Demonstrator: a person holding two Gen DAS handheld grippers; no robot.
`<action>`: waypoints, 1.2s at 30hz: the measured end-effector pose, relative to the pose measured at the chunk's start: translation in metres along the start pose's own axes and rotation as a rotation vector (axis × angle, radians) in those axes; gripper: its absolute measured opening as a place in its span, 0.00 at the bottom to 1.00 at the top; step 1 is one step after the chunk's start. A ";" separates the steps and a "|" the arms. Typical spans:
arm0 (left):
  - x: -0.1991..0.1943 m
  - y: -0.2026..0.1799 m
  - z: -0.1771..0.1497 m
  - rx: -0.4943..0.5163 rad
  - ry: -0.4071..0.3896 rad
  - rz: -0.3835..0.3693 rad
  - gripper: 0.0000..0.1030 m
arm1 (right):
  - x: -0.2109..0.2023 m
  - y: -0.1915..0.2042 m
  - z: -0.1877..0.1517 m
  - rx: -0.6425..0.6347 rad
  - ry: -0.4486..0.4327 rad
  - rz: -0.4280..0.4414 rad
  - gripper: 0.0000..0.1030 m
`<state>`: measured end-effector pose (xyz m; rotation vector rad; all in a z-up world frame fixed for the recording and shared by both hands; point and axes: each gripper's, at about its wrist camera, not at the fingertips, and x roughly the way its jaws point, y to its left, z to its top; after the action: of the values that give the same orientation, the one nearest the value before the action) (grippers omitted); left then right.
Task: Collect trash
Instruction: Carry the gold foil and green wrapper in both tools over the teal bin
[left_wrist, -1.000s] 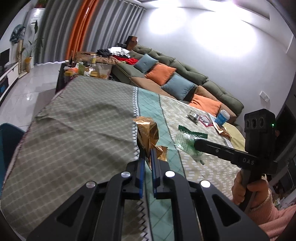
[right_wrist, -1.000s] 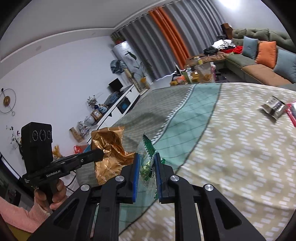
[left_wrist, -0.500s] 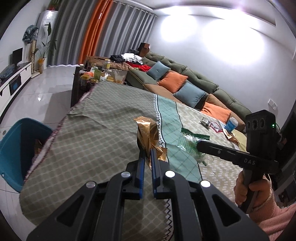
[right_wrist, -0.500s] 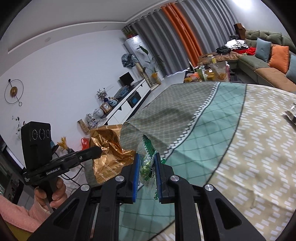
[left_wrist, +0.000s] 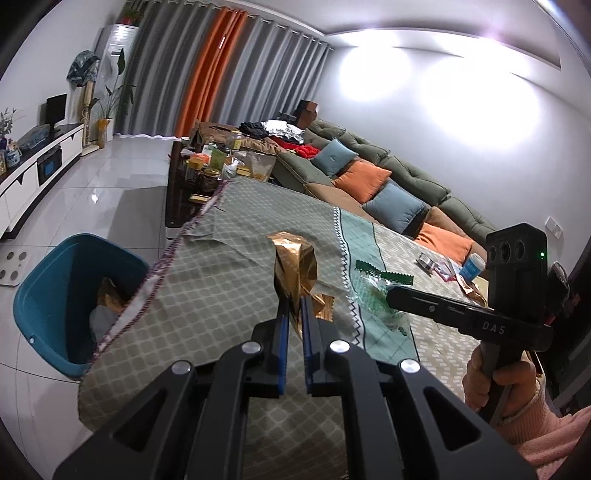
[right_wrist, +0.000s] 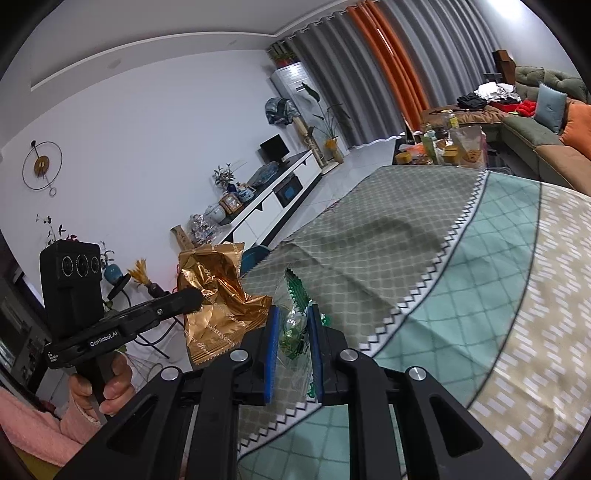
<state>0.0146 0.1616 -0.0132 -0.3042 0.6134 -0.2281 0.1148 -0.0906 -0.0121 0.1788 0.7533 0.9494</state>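
Note:
My left gripper (left_wrist: 294, 300) is shut on a crumpled gold foil wrapper (left_wrist: 295, 266), held above the patterned tablecloth (left_wrist: 229, 280). In the right wrist view the same gold wrapper (right_wrist: 216, 295) hangs from the left gripper (right_wrist: 195, 295) at the left. My right gripper (right_wrist: 294, 314) is shut on a clear plastic wrapper with green print (right_wrist: 295, 317); that wrapper (left_wrist: 373, 291) shows at the right gripper's tip (left_wrist: 391, 293) in the left wrist view. A blue trash bin (left_wrist: 70, 295) with some trash inside stands on the floor left of the table's edge.
More litter lies far along the table: a silver packet (left_wrist: 428, 263), a red wrapper (left_wrist: 448, 271) and a small blue-and-white tub (left_wrist: 472, 266). A cluttered dark side table (left_wrist: 207, 173) and a long sofa (left_wrist: 388, 181) lie beyond. A white TV unit (right_wrist: 280, 192) lines the wall.
Both grippers have carried their wrappers toward the table's left edge. The blue bin has come fully into the left wrist view, and the far litter has slid out of the right wrist view.

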 end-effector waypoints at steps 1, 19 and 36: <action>-0.002 0.002 0.000 -0.003 -0.004 0.005 0.08 | 0.002 0.003 0.001 -0.003 0.001 0.003 0.16; -0.031 0.035 0.006 -0.064 -0.059 0.084 0.08 | 0.040 0.036 0.015 -0.061 0.038 0.059 0.16; -0.046 0.054 0.005 -0.099 -0.086 0.132 0.08 | 0.067 0.059 0.024 -0.100 0.077 0.104 0.16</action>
<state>-0.0127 0.2265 -0.0040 -0.3659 0.5587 -0.0577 0.1150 0.0015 -0.0017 0.0946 0.7709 1.0957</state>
